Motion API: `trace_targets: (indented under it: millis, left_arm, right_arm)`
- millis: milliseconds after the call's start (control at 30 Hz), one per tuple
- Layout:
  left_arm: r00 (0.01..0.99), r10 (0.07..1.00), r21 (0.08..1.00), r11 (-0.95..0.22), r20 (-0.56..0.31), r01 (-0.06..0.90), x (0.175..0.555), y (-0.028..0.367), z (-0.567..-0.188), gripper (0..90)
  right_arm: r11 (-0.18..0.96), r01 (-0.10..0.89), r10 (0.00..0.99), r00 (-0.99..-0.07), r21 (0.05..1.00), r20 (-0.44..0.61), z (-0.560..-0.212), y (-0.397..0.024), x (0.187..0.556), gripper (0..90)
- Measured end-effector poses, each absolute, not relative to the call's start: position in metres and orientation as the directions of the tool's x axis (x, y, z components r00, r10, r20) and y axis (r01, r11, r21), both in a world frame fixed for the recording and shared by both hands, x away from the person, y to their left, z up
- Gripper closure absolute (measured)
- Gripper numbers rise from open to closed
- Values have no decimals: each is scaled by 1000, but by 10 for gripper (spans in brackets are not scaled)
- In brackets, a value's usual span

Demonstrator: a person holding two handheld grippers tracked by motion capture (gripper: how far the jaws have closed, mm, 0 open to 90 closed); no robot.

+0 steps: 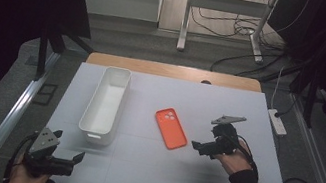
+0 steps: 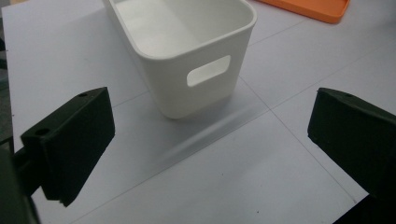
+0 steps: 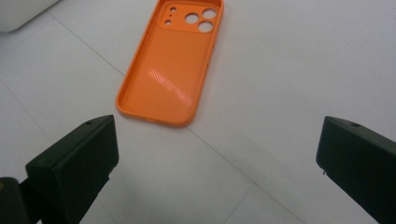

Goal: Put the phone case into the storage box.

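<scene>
Covering most of the wooden desk, the white table mat (image 1: 196, 178) carries everything. At its ten o'clock stands the white bin (image 1: 106, 104), long, upright and empty, a handle slot in its near end. Near the mat's centre lies the orange phone case (image 1: 170, 128), hollow side up. The right gripper (image 1: 202, 148), jaws wide apart, sits just beside the case at its four o'clock. The left gripper (image 1: 68, 160), jaws spread too, waits at the bin's seven o'clock.
</scene>
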State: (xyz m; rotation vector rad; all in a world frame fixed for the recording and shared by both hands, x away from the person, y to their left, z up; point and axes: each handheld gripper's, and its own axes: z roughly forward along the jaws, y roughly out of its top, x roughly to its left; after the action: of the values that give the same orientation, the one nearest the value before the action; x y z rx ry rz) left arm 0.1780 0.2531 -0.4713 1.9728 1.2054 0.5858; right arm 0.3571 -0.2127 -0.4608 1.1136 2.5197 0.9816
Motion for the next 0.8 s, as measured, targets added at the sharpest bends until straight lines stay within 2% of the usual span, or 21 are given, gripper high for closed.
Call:
trace_targets:
  millis: [800]
  left_arm:
    - [455, 890, 780, -288, 5, 555, 178, 253, -471, 18]
  right_arm:
    - [526, 599, 708, -702, 604, 78, -470, -194, 383, 0]
